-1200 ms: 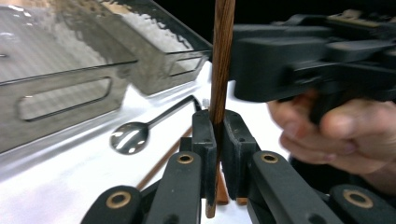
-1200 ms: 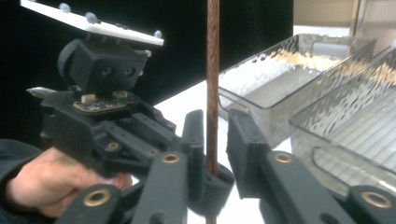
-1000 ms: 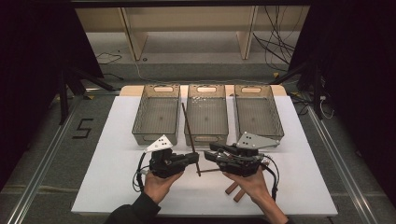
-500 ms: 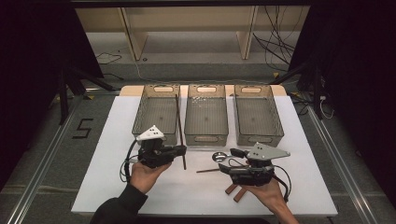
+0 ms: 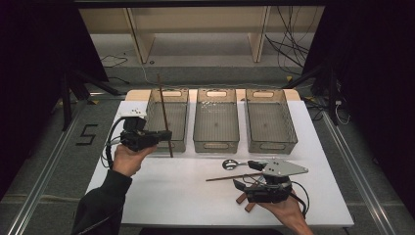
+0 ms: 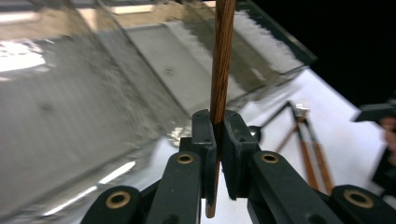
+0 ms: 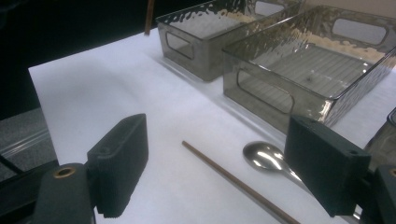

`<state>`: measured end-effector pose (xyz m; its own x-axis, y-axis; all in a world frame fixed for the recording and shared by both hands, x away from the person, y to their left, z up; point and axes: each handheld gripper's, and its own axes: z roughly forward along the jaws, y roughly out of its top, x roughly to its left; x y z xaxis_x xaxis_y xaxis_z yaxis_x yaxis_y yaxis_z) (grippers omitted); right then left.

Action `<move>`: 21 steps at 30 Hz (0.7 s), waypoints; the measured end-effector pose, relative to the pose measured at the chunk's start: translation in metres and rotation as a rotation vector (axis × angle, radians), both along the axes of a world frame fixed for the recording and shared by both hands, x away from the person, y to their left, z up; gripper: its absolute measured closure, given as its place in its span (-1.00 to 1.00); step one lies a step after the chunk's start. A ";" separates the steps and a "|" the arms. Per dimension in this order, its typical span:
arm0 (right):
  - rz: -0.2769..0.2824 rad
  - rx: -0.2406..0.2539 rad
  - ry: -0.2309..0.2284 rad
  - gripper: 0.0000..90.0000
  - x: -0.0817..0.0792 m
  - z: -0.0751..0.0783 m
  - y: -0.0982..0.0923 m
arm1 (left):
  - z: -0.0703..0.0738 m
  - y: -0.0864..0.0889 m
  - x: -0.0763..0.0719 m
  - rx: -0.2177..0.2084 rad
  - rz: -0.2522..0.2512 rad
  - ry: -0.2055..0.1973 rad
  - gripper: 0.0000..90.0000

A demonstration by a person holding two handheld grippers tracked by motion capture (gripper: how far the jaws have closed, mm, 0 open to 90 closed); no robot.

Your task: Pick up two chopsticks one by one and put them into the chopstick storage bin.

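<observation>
My left gripper (image 5: pixel 164 136) is shut on a brown chopstick (image 5: pixel 163 110) and holds it upright in front of the left grey bin (image 5: pixel 181 95). In the left gripper view the chopstick (image 6: pixel 219 70) rises straight out of the pressed pads of the gripper (image 6: pixel 215 140). My right gripper (image 5: pixel 244 175) is low at the front right; its jaws have just been opening and stand wide. In the right gripper view a second chopstick (image 7: pixel 224 175) lies flat on the white table between the fingers of the right gripper (image 7: pixel 219 154), untouched, beside a metal spoon (image 7: pixel 264 156).
Three grey bins stand in a row at the back; the middle bin (image 5: pixel 216 142) and the right bin (image 5: pixel 293 132) hold nothing. Wooden-handled utensils (image 5: pixel 242 199) lie under the right hand. The white table (image 5: pixel 186 196) ends at dark floor on both sides.
The left gripper has carried its chopstick left and up, from the table's middle to the left bin. The right gripper has sunk toward the front, opened, and its chopstick now lies on the table.
</observation>
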<state>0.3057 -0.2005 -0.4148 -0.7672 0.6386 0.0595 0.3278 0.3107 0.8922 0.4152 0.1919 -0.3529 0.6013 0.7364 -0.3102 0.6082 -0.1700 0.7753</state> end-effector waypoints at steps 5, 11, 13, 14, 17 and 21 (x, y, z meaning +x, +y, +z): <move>-0.005 -0.003 0.005 -0.51 -0.003 -0.003 -0.002 | 0.011 0.007 0.014 0.039 0.028 -0.005 0.88; -0.005 -0.004 0.005 -0.54 -0.005 -0.004 -0.003 | 0.017 0.012 0.034 0.080 0.069 -0.008 0.88; -0.005 -0.006 0.006 -0.54 -0.006 -0.004 -0.003 | 0.015 0.015 0.042 0.081 0.086 0.005 0.88; -0.004 -0.006 0.007 -0.54 -0.006 -0.004 -0.003 | 0.014 0.016 0.046 0.078 0.098 0.013 0.88; -0.002 -0.006 0.011 -0.54 -0.007 -0.005 -0.003 | 0.008 0.019 0.060 0.060 0.131 0.036 0.88; -0.001 -0.008 0.013 -0.54 -0.006 -0.006 -0.002 | 0.002 0.016 0.073 0.057 0.152 0.064 0.88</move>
<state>0.2993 -0.2024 -0.4205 -0.7658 0.6399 0.0643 0.3394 0.3173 0.8855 0.4877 0.2077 -0.3510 0.4620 0.8347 -0.2995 0.6784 -0.1152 0.7256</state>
